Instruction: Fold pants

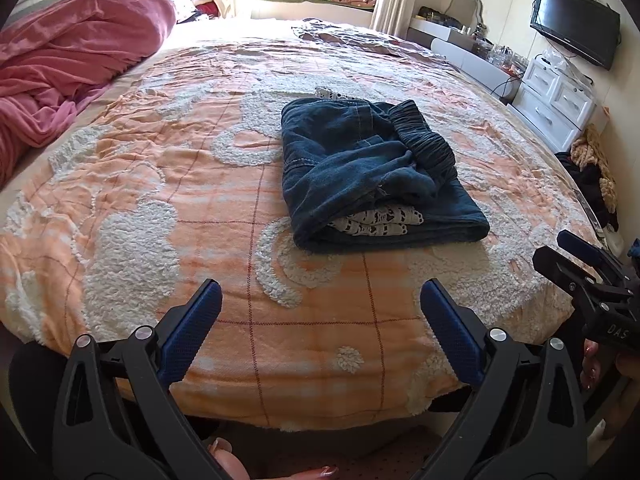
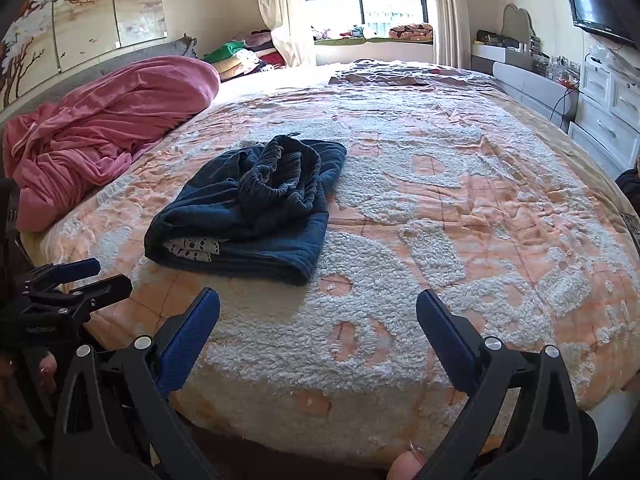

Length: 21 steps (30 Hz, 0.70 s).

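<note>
Dark teal pants (image 1: 372,176) lie folded into a compact bundle on the bed, elastic waistband on top and white lace trim showing at the near edge. They also show in the right wrist view (image 2: 248,208), left of centre. My left gripper (image 1: 320,300) is open and empty, held above the near edge of the bed, short of the pants. My right gripper (image 2: 318,308) is open and empty, near the bed's front edge, to the right of the pants. Each gripper appears at the edge of the other's view.
The bed carries an orange and white fleecy blanket (image 1: 180,208). A pink duvet (image 1: 68,64) is heaped at the far left. White drawers (image 1: 556,100) and a wall TV (image 1: 576,24) stand on the right. Clothes are piled by the window (image 2: 248,52).
</note>
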Motion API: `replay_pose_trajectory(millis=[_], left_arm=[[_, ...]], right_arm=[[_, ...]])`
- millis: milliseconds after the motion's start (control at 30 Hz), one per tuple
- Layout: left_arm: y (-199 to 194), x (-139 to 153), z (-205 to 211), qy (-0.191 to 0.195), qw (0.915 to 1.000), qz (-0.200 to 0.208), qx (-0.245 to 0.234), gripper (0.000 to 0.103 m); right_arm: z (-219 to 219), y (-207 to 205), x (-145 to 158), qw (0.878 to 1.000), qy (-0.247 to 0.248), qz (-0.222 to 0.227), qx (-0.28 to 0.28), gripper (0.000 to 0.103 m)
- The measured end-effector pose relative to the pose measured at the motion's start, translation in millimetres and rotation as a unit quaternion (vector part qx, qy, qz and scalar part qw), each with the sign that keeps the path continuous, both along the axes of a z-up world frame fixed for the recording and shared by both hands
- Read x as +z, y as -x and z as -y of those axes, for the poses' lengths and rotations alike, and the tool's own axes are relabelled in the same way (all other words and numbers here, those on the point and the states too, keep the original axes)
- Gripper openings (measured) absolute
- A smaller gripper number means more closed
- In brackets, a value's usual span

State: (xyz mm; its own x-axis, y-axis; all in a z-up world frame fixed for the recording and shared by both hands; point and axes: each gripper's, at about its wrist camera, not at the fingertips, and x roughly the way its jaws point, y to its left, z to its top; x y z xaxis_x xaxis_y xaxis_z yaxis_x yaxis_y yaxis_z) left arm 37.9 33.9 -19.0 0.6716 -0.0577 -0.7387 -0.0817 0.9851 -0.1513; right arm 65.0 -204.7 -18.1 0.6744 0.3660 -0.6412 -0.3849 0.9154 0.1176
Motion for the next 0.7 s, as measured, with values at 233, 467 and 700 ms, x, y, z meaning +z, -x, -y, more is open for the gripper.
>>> replay_pose_trajectory(millis=[233, 467, 700], left_arm=[[1.0, 1.3, -0.6, -0.002, 1.0000, 0.000, 0.002, 0.093], [1.4, 1.8, -0.2, -0.002, 1.0000, -0.001, 0.002, 0.093], [2.0, 5.4, 2.4, 0.000, 1.0000, 0.001, -0.003, 0.093]], right_arm=[[0.3, -0.3, -1.0, 1.000, 0.003, -0.001, -0.005, 0.098], [2.3, 0.2, -0.7, 1.000, 0.004, -0.001, -0.009, 0.098], [4.1, 0.2, -1.3, 1.000, 0.006, -0.003, -0.012, 0.098]])
